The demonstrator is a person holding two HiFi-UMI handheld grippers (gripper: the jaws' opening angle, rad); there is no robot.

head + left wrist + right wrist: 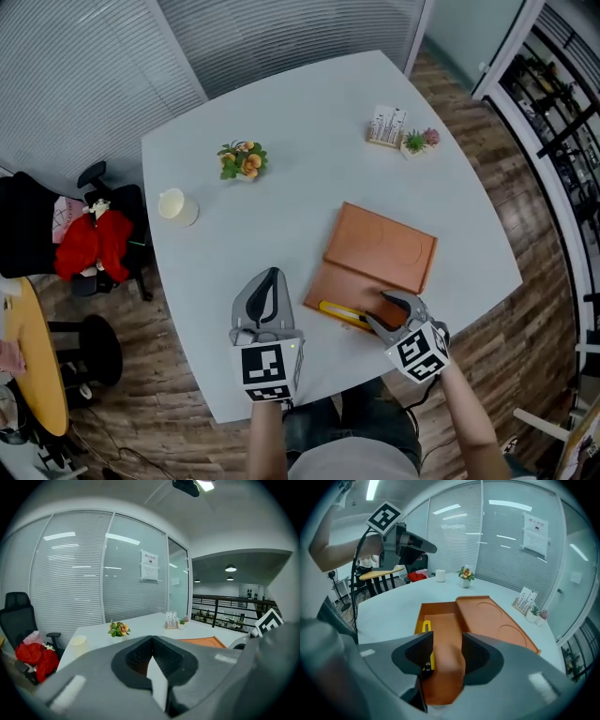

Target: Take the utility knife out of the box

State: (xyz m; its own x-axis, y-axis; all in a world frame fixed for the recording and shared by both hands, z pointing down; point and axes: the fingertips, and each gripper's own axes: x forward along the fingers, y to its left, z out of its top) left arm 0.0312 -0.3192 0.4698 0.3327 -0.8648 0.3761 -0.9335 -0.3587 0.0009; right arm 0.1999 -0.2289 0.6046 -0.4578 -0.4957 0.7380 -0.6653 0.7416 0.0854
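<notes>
In the head view a yellow utility knife [342,314] lies in the uncovered near end of a shallow orange box [326,284] on the pale grey table [281,141]. The box's flat orange lid [384,246] covers its far part, the right gripper [394,300] is over the knife's end, and the left gripper [270,274] is beside the box. The left gripper view shows the left gripper [151,639] with its jaws closed tip to tip on nothing. The right gripper view shows the right gripper [447,651] with its jaws apart over the bare box [443,620] floor, the yellow utility knife [426,626] running along the left wall past the left jaw, ungripped.
</notes>
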